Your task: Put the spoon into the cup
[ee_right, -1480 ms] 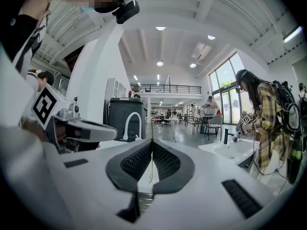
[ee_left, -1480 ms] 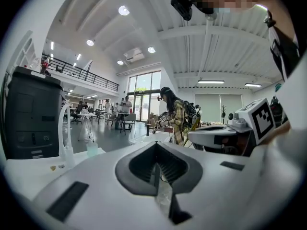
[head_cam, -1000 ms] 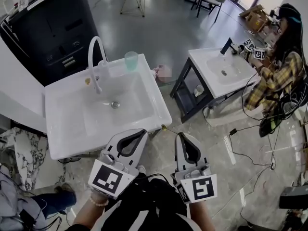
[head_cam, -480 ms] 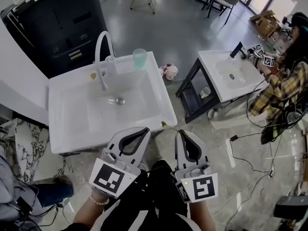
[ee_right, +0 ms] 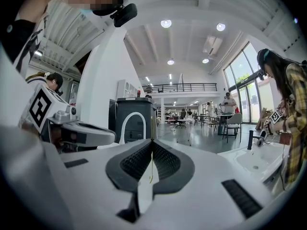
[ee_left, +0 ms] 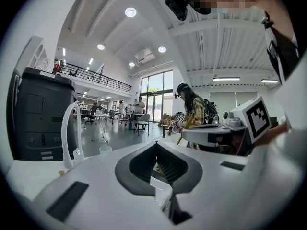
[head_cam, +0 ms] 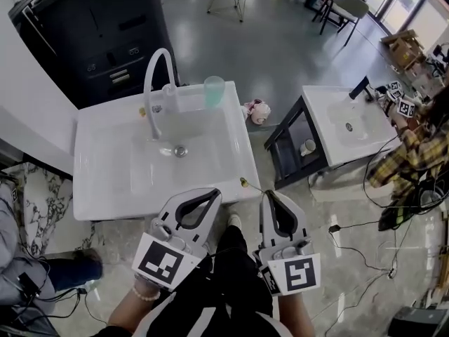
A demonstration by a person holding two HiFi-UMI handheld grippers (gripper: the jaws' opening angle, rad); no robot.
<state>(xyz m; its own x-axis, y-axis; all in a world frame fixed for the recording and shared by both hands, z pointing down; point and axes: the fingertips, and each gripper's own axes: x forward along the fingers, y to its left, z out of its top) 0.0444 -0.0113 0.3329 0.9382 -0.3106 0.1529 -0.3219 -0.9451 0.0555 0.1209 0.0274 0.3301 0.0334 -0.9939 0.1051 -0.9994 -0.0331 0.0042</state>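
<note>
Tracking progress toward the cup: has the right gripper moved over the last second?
Yes. The right gripper, shut on the spoon, has edged forward toward the front right corner of the sink; the spoon tip now overlaps the rim.

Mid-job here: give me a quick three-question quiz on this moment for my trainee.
1. Which hand-held gripper holds the spoon? A left, B right, C neither.
2. True or false: the cup lies on its side in the basin of the sink.
3. How do the jaws of the left hand-held gripper stand?

Key
1. B: the right hand-held gripper is shut on the spoon's handle.
2. False: the cup stands upright on the sink's back rim, right of the faucet.
3. Shut, with nothing between them.
</note>
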